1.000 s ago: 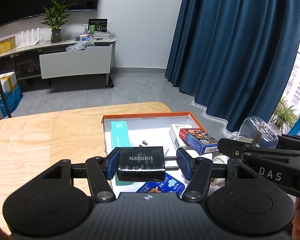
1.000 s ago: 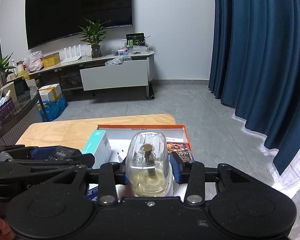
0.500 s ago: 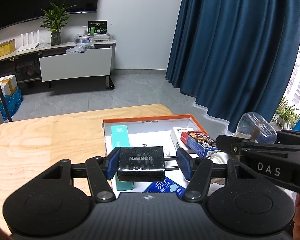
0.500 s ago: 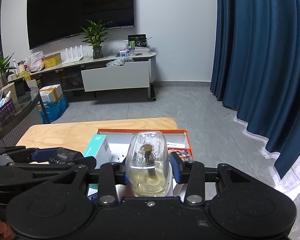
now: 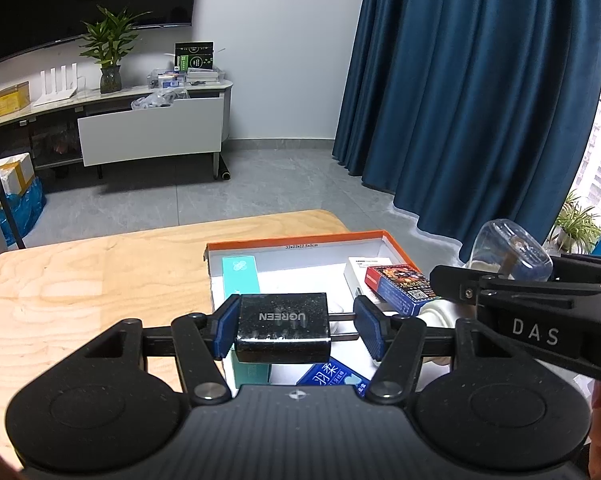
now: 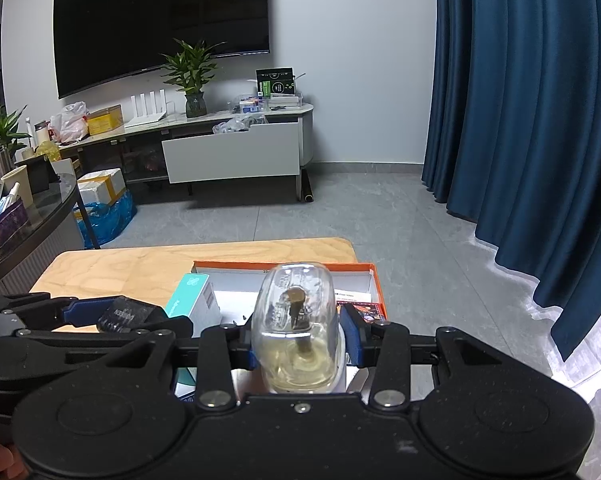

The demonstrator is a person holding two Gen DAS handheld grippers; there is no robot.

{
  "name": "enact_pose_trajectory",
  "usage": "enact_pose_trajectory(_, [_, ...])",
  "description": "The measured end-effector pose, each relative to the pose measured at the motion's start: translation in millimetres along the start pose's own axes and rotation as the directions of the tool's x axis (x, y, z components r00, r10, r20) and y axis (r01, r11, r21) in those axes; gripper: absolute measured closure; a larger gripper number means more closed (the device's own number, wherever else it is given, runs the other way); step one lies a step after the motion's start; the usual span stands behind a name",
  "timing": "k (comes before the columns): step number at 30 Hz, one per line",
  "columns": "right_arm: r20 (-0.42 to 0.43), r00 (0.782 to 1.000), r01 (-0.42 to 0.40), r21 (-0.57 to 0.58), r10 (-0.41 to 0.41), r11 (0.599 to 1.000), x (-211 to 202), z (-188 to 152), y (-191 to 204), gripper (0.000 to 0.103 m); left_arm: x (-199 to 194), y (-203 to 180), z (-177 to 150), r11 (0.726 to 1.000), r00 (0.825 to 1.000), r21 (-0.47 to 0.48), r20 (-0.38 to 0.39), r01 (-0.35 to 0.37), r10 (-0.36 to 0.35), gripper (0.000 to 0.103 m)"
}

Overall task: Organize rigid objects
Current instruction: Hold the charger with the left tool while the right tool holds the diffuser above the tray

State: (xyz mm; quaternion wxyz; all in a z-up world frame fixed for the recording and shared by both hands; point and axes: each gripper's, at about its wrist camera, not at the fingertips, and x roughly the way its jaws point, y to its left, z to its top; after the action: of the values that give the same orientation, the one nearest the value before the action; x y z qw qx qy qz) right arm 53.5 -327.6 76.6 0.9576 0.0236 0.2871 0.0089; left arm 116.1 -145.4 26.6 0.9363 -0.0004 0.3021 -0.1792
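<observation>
A black UGREEN charger [image 5: 282, 326] hangs between the blue pads of my left gripper [image 5: 296, 328], which is shut on it above the near end of an orange-rimmed white box [image 5: 300, 239]. My right gripper [image 6: 300, 344] is shut on a clear domed case [image 6: 296, 320] with a brownish piece inside and a white base. In the left wrist view the right gripper [image 5: 500, 280] and the clear domed case [image 5: 508, 250] sit at the right, over the box's right side. The box holds a teal carton [image 5: 240, 276], a red and blue card box [image 5: 400, 284] and a blue packet [image 5: 332, 376].
The box lies on a light wooden table [image 5: 80, 280] whose left half is bare wood. Grey floor lies beyond the far edge, with a blue curtain [image 5: 480, 100] on the right and a white TV cabinet [image 6: 232, 156] at the back wall. A dark side table [image 6: 28, 216] stands left.
</observation>
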Motion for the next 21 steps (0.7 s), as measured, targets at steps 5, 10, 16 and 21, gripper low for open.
enact_pose_trajectory(5, [-0.001,1.000,0.000,0.001,0.000,1.000,0.0,-0.1,0.1,0.055,0.9,0.4,0.2,1.000,1.000,0.001,0.000,-0.001,0.001,0.042])
enact_pose_trajectory(10, [-0.001,1.000,0.001,0.001,-0.001,1.000,1.1,0.1,0.2,0.055,1.9,0.8,0.6,1.000,1.000,0.003,-0.002,-0.001,0.001,0.042])
enact_pose_trajectory(16, [-0.007,1.000,0.004,0.000,-0.004,1.000,7.8,1.9,1.6,0.055,4.7,3.7,0.3,1.000,1.000,0.006,-0.007,0.001,-0.001,0.042])
enact_pose_trajectory(21, [-0.013,1.000,0.008,0.005,-0.008,1.000,12.6,0.9,-2.3,0.055,7.3,4.3,1.0,1.000,1.000,0.007,-0.014,-0.002,0.002,0.042])
